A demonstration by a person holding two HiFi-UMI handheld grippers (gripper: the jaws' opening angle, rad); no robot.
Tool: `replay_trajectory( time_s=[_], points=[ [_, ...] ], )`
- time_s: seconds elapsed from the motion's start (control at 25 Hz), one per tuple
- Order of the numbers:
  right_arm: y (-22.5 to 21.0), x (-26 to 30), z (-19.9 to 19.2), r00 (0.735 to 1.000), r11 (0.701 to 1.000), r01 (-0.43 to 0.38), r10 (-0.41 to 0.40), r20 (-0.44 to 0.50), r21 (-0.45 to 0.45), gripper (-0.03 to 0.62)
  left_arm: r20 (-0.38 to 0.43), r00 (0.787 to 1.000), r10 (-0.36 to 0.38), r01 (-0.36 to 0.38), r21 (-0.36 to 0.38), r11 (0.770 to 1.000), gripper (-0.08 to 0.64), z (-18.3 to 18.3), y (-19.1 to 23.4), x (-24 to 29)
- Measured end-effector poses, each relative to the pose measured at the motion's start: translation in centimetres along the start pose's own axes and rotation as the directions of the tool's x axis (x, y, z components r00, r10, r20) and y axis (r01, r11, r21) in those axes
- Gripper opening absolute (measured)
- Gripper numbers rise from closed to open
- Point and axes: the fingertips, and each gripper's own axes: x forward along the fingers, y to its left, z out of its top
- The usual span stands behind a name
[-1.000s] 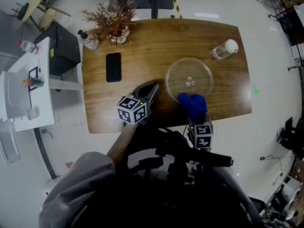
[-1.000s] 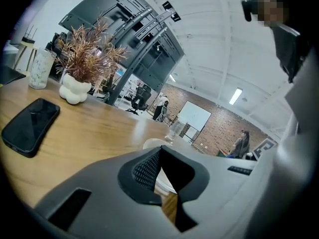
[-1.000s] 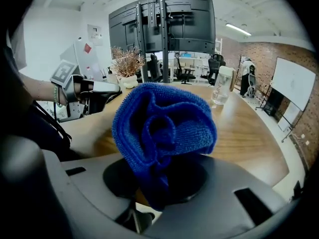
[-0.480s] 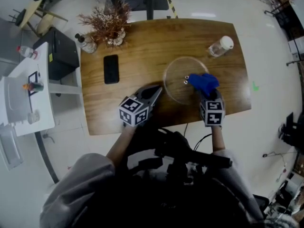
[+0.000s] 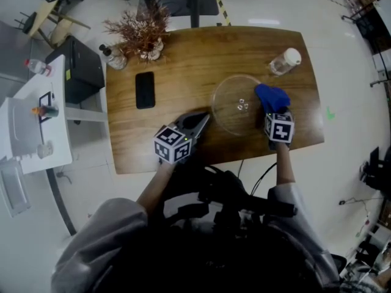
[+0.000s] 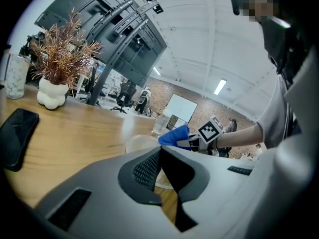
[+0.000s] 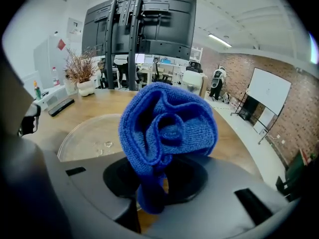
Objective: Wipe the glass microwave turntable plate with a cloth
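Note:
The clear glass turntable plate (image 5: 235, 105) lies flat on the wooden table (image 5: 183, 66), right of centre, with small water drops at its middle. My right gripper (image 5: 274, 110) is shut on a bunched blue cloth (image 5: 272, 96) at the plate's right rim. The right gripper view shows the cloth (image 7: 167, 126) sticking up out of the right gripper (image 7: 154, 178), with the plate (image 7: 94, 133) to its left. Whether the cloth touches the glass I cannot tell. My left gripper (image 5: 200, 121) is shut and empty, its tips just off the plate's front-left rim. In the left gripper view, the left gripper (image 6: 160, 156) points at the plate (image 6: 137, 142) and the cloth (image 6: 175, 136).
A black phone (image 5: 145, 89) lies on the table's left part. A white vase of dried twigs (image 5: 143, 32) and a small glass jar (image 5: 113, 55) stand at the back left. A clear bottle (image 5: 286, 61) lies behind the plate at the right. The table's front edge runs just below both grippers.
My right gripper has carried the cloth from the plate's front edge up and right to the right rim. The left gripper has hardly moved.

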Motion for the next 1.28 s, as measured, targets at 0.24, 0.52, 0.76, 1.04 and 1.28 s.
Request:
replay_trajectory(
  time_s=[0.24, 0.52, 0.76, 1.04, 1.28],
  points=[
    [2.0, -3.9, -4.2, 0.999, 0.999, -0.029, 0.029, 0.022, 0.017, 0.095, -0.004, 1.0, 0.009, -0.009, -0.015, 1.0, 0.0, -0.2, 0.3, 0.3],
    [5.7, -8.7, -8.0, 0.994, 0.993, -0.11, 0.11, -0.004, 0.051, 0.095, -0.023, 1.0, -0.011, 0.011, -0.021, 1.0, 0.0, -0.7, -0.3, 1.2],
    [9.7, -10.4, -9.8, 0.98, 0.978, -0.194, 0.196, -0.018, 0.075, 0.097, -0.028, 1.0, -0.009, 0.009, -0.018, 1.0, 0.0, -0.6, -0.2, 1.6],
    [12.8, -10.5, -9.9, 0.961, 0.961, -0.273, 0.275, -0.024, 0.047, 0.097, -0.031, 1.0, -0.006, 0.006, -0.019, 1.0, 0.0, -0.9, -0.6, 1.8],
    [12.8, -10.9, -9.2, 0.958, 0.955, -0.286, 0.285, 0.024, 0.074, 0.097, -0.029, 1.0, -0.001, 0.001, -0.011, 1.0, 0.0, -1.1, -1.2, 1.9]
  ],
)
